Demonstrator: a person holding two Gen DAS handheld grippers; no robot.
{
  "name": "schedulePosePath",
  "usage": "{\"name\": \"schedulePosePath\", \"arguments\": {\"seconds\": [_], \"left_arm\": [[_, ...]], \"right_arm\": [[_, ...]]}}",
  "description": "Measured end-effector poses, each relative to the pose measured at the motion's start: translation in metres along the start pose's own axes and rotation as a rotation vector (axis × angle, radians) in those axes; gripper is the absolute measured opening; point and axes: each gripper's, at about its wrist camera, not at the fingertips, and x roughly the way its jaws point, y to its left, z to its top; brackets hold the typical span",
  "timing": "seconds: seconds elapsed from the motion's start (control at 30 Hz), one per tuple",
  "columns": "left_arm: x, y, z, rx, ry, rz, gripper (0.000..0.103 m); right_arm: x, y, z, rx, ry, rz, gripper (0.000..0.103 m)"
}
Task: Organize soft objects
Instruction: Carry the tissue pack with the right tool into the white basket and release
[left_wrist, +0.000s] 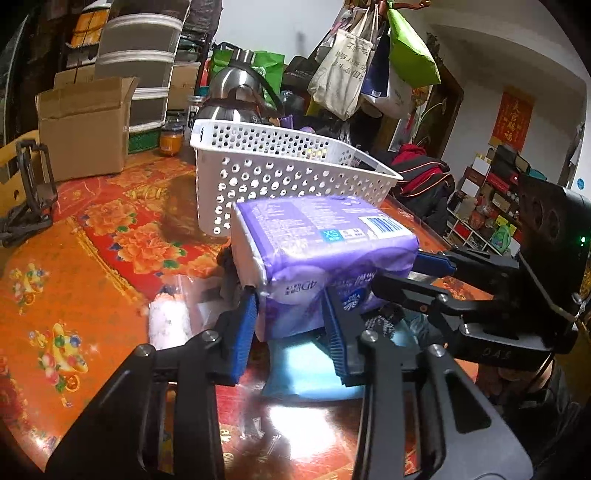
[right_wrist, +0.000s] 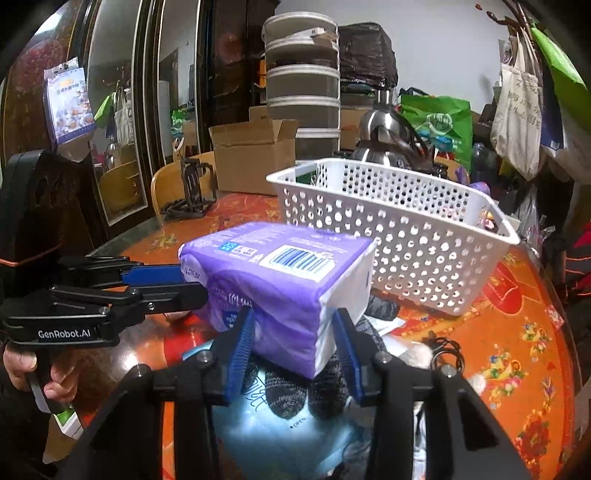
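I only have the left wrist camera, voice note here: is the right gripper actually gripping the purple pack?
Observer: Yes. In the right wrist view, the right gripper has its blue pads against both sides of the purple pack, at its white end.
Operator: What lies under that end?
Observer: Grey knit socks, directly below the pack.
Operator: Anything loose beside that gripper?
Observer: A small bunch of thin black loops lies on the table, just past its right finger.
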Motion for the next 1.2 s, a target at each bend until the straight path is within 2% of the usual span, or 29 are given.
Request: {"name": "schedulePosePath", "arguments": {"seconds": [0.3, 0.6, 0.93, 1.1, 1.2], "left_arm": [[-0.021, -0.024, 0.021, 0.028, -0.029, 0.004, 0.033], [-0.033, -0.054, 0.061, 0.087, -0.081, 0.033, 0.033], [-0.028, -0.075, 0.138, 0.121, -0.125, 0.03, 0.033], [0.002, -0.072, 0.19, 0.121, -0.107, 0.026, 0.033], [0.028, -0.061, 0.213, 0.107, -0.082, 0.022, 0.033]], "right_arm": [[-0.033, 0.001, 0.015, -0.007, -0.08, -0.038, 0.043], [-0.05, -0.014, 0.037, -0.003, -0.124, -0.069, 0.043], [-0.051, -0.055, 0.102, 0.007, -0.146, -0.083, 0.043], [-0.025, -0.084, 0.134, 0.023, -0.107, -0.086, 0.043], [-0.003, -0.099, 0.142, 0.031, -0.068, -0.077, 0.043]]}}
